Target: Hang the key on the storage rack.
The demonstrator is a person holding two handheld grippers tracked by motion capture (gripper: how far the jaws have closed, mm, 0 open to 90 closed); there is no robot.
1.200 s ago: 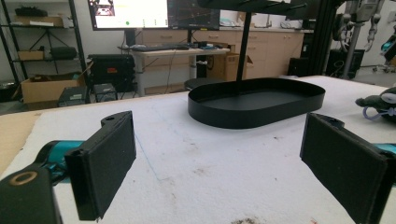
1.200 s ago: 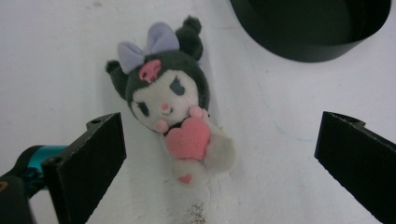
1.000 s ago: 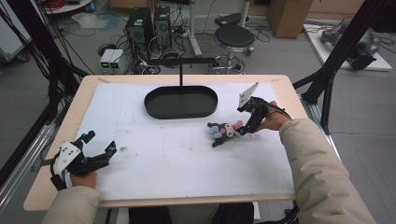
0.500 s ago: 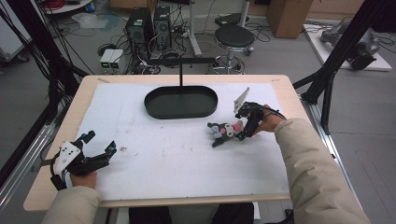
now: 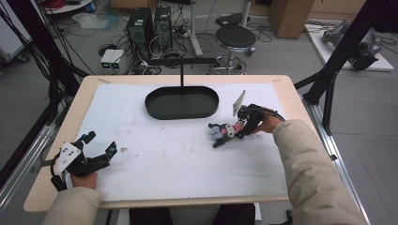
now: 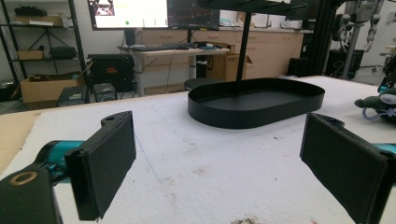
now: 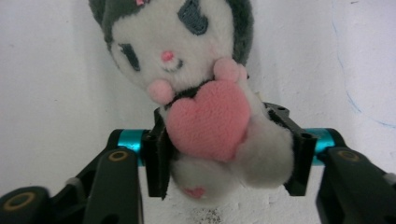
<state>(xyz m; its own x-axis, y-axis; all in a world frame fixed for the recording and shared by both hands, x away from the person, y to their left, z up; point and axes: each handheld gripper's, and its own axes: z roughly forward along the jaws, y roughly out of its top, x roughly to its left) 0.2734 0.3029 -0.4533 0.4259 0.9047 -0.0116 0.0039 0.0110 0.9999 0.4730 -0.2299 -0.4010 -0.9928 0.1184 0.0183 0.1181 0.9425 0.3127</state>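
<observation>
Resting at the near left corner of the table (image 5: 56,117), the person's left hand holds the left gripper (image 5: 99,146) low over the white mat (image 5: 178,159), its forearm coming in from the near edge and the tool pointing right and slightly away. Its jaws stand wide apart with nothing between them; in the left gripper view the two black pads (image 6: 105,161) frame bare mat. Farther in and to the right, the right arm in a pale sleeve (image 5: 309,173) stretches across the right side of the table, the wrist bent so that the right gripper (image 5: 240,127) points left and lies low over the mat. Its jaws have just been closing and now clamp the body of the plush toy (image 5: 223,131), a small grey and white doll hugging a pink heart (image 7: 208,119); in the right gripper view the pads press into both of its flanks. It lies on the mat right of centre. Beyond it, at the far middle, stands the black oval tray (image 5: 182,104), well apart from both grippers.
</observation>
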